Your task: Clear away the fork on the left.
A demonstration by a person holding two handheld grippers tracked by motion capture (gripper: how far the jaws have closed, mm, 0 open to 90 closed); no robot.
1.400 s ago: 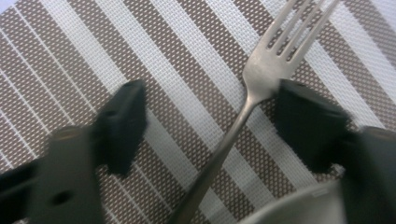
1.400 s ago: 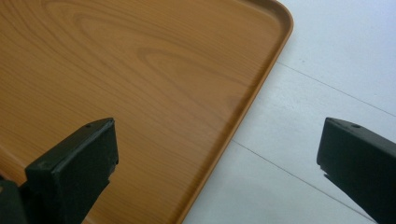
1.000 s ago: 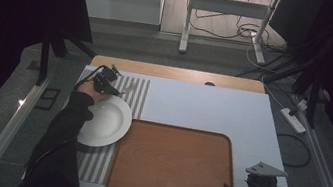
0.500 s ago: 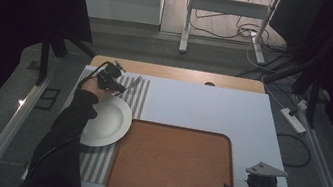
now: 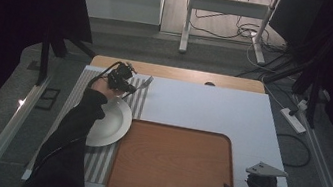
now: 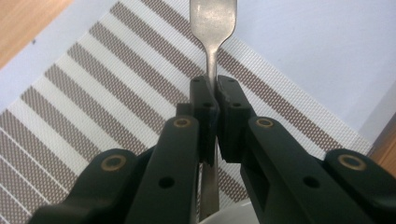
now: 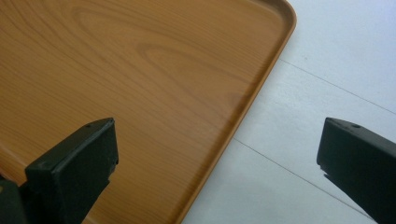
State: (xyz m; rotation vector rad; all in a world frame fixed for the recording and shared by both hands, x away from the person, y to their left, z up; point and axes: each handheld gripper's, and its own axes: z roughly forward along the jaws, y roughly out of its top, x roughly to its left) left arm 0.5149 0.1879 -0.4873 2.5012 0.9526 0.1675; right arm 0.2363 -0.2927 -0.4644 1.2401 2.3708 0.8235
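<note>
Fork (image 6: 212,28): metal, stiff, light, smooth and likely slippery; upper left of the high view, over the striped placemat (image 5: 139,100) beside the plate (image 5: 114,123). Left tongs (image 6: 212,109) clenched on its narrow handle, a sound hold. Right tongs (image 7: 217,154) released, lower right, by the wooden tray (image 5: 173,165).

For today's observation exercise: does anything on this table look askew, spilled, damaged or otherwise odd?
Nothing stands out. The fork is clamped by its handle in the left gripper over the striped placemat; the white plate and wooden tray look intact, with no spills.
</note>
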